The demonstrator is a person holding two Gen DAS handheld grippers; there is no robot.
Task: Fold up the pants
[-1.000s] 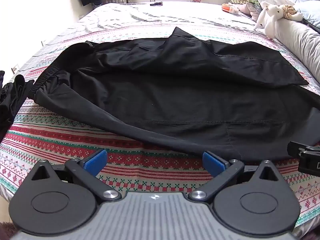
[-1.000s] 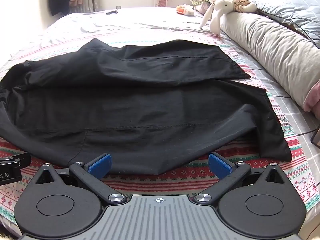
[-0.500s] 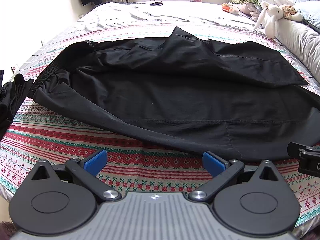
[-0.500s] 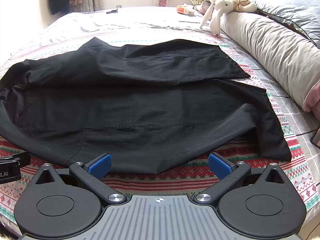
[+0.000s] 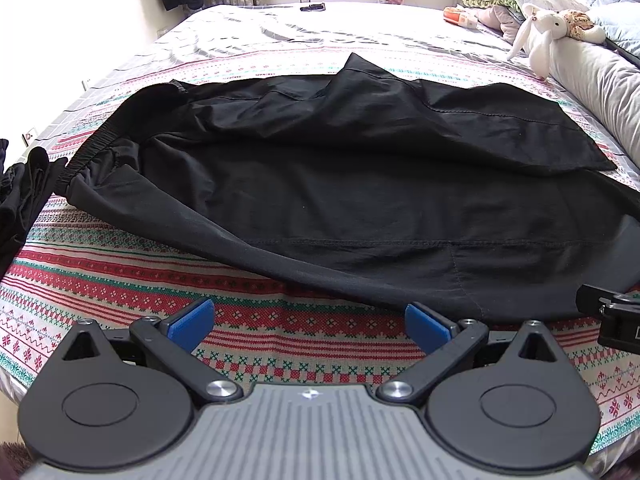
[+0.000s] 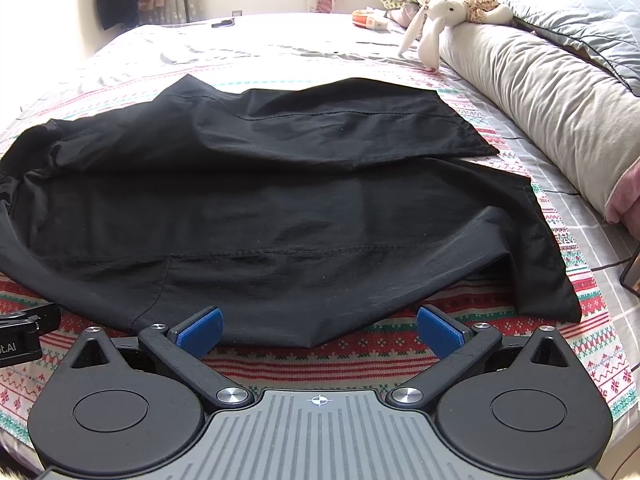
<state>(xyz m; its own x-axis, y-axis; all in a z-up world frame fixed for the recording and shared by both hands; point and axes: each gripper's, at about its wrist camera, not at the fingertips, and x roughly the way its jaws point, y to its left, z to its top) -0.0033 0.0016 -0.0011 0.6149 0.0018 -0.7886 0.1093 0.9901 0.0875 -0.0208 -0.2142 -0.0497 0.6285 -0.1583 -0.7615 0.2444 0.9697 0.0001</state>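
Black pants [image 5: 360, 192] lie spread sideways on the bed, waistband at the left, leg hems at the right, the far leg lying partly over the near one. They also fill the right wrist view [image 6: 280, 200]. My left gripper [image 5: 308, 328] is open and empty, just short of the pants' near edge. My right gripper [image 6: 320, 330] is open and empty, its fingertips at the near edge of the lower leg. The other gripper's body shows at the edge of each view.
The bed has a patterned red, green and white cover [image 5: 120, 280]. A long grey bolster [image 6: 540, 92] runs along the right side with a white plush rabbit [image 6: 432, 24] on it. Dark clothes [image 5: 20, 200] lie at the left bed edge.
Almost nothing has changed. Both grippers have stayed open at the pants' near edge, with only a slight shift of view.
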